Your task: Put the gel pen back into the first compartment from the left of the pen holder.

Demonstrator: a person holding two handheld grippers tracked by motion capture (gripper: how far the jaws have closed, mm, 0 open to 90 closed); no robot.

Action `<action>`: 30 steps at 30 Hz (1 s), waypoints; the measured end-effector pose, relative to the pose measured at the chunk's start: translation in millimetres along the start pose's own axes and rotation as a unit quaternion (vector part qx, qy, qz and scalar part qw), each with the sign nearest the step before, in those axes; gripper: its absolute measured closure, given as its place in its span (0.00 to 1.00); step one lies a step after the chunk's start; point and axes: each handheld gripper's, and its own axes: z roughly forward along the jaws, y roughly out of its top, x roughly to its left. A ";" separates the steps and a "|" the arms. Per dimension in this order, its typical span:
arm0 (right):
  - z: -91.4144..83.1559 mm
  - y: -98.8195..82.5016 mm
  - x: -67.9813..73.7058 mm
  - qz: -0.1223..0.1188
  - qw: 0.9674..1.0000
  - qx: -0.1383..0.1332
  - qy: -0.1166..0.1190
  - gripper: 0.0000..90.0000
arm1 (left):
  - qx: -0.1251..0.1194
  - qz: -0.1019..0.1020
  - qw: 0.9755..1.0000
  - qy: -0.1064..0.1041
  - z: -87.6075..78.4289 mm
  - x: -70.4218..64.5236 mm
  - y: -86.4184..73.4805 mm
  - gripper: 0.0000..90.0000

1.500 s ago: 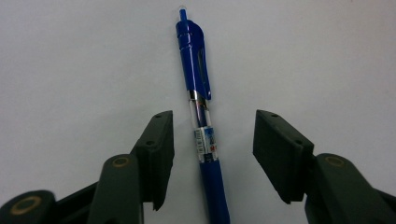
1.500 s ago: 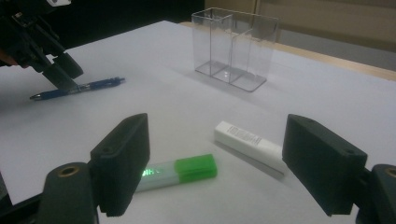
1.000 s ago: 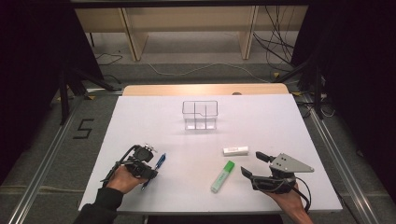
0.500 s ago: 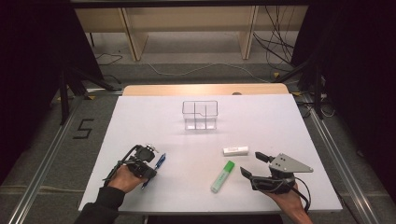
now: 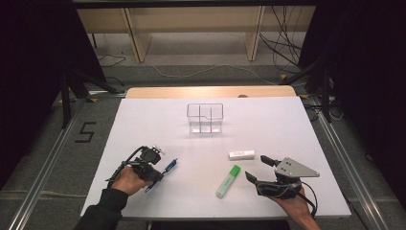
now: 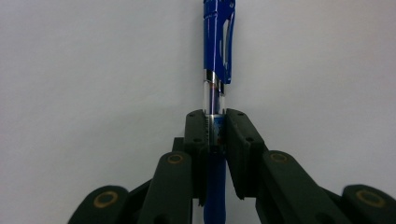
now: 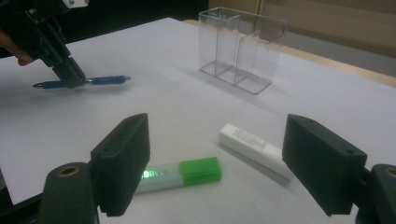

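A blue pen (image 5: 168, 167) lies on the white table (image 5: 287, 124) at the front left. My left gripper (image 5: 156, 175) comes down on its middle. In the left gripper view the jaws have just been closing, and both pads now press the pen's barrel (image 6: 217, 46). My right gripper (image 5: 256, 167) rests open at the front right, with nothing between its fingers. Just ahead of it lie a green highlighter (image 7: 180, 172) and a white eraser (image 7: 254, 142). The right gripper view also shows the left gripper (image 7: 70, 74) on the pen (image 7: 100, 80).
A clear plastic organizer (image 5: 205, 117) with several compartments stands upright at the table's middle back. The highlighter (image 5: 228, 181) and the eraser (image 5: 241, 154) lie between the two hands. Wooden shelving and cables sit on the floor beyond the far edge.
The left hand has shifted very slightly over the pen. The right hand, highlighter, eraser and organizer stay where they were.
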 end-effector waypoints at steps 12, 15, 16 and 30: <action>4.0 12.0 13.5 -0.058 0.998 -0.009 0.009 0.27 | 0.011 0.112 0.992 -0.062 -13.2 -47.7 50.7 0.88; 6.8 13.3 16.6 -0.074 0.997 -0.005 0.013 0.27 | 0.012 0.129 0.989 -0.069 -13.2 -55.6 63.4 0.88; 7.7 13.7 18.1 -0.079 0.997 -0.003 0.013 0.27 | 0.015 0.138 0.988 -0.070 -13.4 -57.8 68.0 0.88; 24.6 17.7 38.5 -0.170 0.985 0.014 0.017 0.28 | 0.017 0.196 0.977 -0.086 -19.4 -91.1 107.7 0.88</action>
